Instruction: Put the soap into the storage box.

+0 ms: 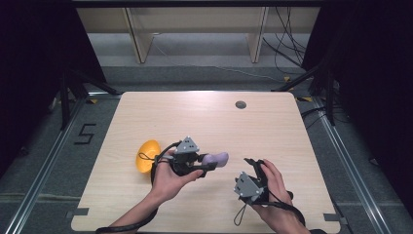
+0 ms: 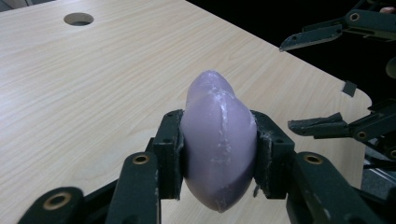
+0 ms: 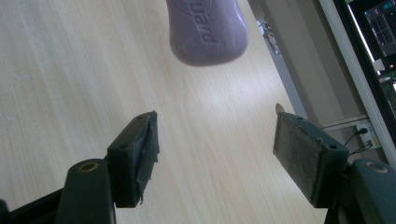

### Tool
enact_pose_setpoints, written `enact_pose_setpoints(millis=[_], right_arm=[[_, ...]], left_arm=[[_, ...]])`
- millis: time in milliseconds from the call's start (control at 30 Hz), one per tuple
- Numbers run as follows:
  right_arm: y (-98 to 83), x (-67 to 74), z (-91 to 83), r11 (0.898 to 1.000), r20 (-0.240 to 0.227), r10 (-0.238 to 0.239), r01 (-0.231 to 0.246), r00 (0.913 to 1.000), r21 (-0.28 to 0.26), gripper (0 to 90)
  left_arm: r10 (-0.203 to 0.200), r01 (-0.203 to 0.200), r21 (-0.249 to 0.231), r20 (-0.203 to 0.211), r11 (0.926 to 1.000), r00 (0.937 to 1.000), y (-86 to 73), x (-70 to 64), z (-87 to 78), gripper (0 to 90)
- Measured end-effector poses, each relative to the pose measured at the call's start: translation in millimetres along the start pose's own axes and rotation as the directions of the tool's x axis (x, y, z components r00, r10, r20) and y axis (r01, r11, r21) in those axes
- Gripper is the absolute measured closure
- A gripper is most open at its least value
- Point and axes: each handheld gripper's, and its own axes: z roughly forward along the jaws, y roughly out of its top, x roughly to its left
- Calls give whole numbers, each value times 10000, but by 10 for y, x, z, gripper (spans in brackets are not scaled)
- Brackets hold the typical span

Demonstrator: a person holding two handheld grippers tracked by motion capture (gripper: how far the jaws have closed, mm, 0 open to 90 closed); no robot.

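Observation:
A pale purple bar of soap [image 2: 218,140] is pinched between the jaws of my left gripper [image 2: 218,154], held above the wooden table [image 1: 204,122]. In the high view the soap [image 1: 216,159] sticks out to the right of the left gripper [image 1: 207,165]. My right gripper [image 1: 254,165] stands open just right of it, nothing between its pads. The right gripper view shows the soap [image 3: 207,31] with raised lettering, ahead of the right gripper [image 3: 215,151] and its wide-apart jaws.
An orange bowl [image 1: 147,156] lies on its side on the table, left of my left hand. A round cable hole [image 1: 240,104] sits near the far edge. Table legs and cables lie on the floor beyond.

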Motion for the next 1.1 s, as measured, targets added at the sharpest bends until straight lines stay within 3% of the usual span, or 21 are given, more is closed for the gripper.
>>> enact_pose_setpoints(millis=[67,100,133,267,500,700,800,1000,1067,1100], right_arm=[[-31,-4,-3,9996,55,273,-274,9996,113,320],[-34,-14,1,9999,24,131,-132,9999,71,320],[-37,10,3,9984,-26,561,-561,9984,48,320],[-52,-18,12,9998,27,183,-183,9998,96,320],[-73,-4,24,9982,-33,582,-582,9983,170,321],[-84,-26,32,9993,-67,337,-336,9994,147,322],[-87,-5,24,9960,-9,895,-895,9960,-29,343],[-98,-23,21,9945,49,1052,-1052,9944,-8,342],[-104,-17,31,9941,-127,1087,-1086,9940,57,342],[-105,-19,28,9949,32,1010,-1010,9949,44,342]], left_arm=[[7,-7,-57,-76,10000,10000,-6,10,-8,588],[-17,17,-64,-117,10000,9999,-7,12,-13,588],[29,-29,0,-133,10000,9999,-9,22,-24,587],[26,-27,-29,-250,10000,9997,-17,33,-36,587],[17,-21,-95,-500,10000,9987,-26,55,-64,588],[18,-22,-75,-626,10000,9980,-26,72,-94,588],[2,-7,-82,-705,10000,9975,-31,82,-106,587],[-8,7,-17,-719,10000,9974,-34,98,-131,587],[6,-15,-112,-857,9999,9963,-41,94,-138,587],[-5,-5,-110,-874,9999,9962,-41,96,-144,588]])
